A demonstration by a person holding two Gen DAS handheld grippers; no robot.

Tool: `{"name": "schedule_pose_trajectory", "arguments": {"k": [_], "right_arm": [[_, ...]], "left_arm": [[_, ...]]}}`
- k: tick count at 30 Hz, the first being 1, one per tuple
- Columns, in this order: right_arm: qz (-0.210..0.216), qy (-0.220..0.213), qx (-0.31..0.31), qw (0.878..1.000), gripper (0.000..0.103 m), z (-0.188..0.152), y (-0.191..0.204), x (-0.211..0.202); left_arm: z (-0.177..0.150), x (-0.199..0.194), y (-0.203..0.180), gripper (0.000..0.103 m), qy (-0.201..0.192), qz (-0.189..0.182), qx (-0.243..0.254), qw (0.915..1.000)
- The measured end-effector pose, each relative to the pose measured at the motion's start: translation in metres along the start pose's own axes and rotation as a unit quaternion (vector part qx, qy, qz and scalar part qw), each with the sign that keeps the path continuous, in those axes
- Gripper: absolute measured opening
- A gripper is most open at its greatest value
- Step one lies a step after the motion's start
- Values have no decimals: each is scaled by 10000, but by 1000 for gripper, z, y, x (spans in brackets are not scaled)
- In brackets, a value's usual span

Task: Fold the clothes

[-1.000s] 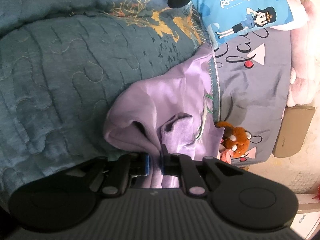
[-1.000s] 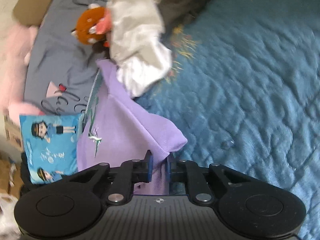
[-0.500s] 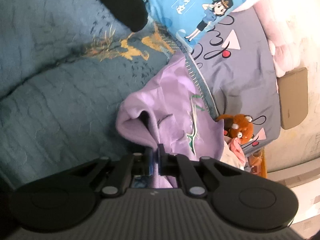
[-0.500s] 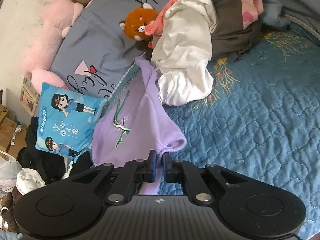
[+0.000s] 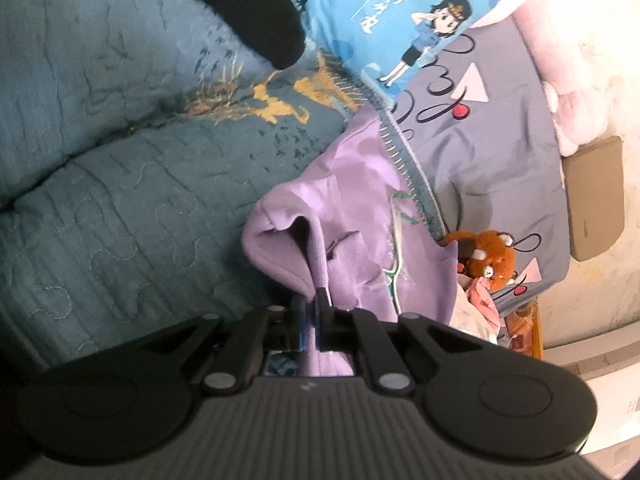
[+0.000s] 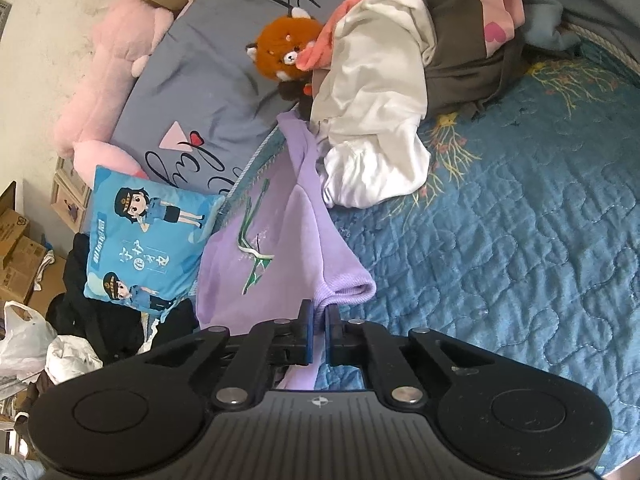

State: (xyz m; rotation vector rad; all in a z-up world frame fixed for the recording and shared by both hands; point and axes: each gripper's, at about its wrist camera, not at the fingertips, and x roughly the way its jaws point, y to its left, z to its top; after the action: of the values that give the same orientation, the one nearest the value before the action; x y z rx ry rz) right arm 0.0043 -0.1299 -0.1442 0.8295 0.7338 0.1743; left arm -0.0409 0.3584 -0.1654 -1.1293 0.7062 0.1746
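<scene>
A lilac sweatshirt (image 5: 352, 216) with a green print hangs stretched between both grippers above the blue quilt (image 5: 120, 200). My left gripper (image 5: 311, 312) is shut on a fold of its cloth near a ribbed cuff. In the right wrist view the same lilac sweatshirt (image 6: 280, 240) runs from the pile of clothes down to my right gripper (image 6: 319, 320), which is shut on its ribbed edge. Its far end lies against the white garment (image 6: 376, 128).
A pile of clothes (image 6: 460, 40) and an orange plush toy (image 6: 284, 46) lie on the grey sheet. A blue cartoon pillow (image 6: 148, 236) sits at the bed's edge, with boxes and bags (image 6: 24, 240) beyond. A black sleeve (image 5: 248, 4) reaches in at the top of the left wrist view.
Both grippers have lifted and pulled back with the sweatshirt, so more of the bed, pillow and clothes pile shows. The sweatshirt now hangs more stretched out.
</scene>
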Motion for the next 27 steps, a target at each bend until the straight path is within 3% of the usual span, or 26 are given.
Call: {"name": "schedule_pose_trajectory", "arguments": {"k": [7, 19, 23, 27], "right_arm": [[101, 4, 36, 9999, 5, -2, 0, -26], [185, 369, 349, 9985, 5, -23, -19, -80], [295, 230, 438, 9983, 5, -4, -12, -68], [642, 142, 850, 9942, 5, 32, -1, -39]], "left_arm": [[-18, -39, -9, 3, -70, -59, 307, 9995], [-50, -110, -23, 3, -114, -145, 765, 9969], [-46, -113, -40, 3, -148, -216, 939, 9952], [-27, -90, -63, 3, -146, -215, 950, 9951]]}}
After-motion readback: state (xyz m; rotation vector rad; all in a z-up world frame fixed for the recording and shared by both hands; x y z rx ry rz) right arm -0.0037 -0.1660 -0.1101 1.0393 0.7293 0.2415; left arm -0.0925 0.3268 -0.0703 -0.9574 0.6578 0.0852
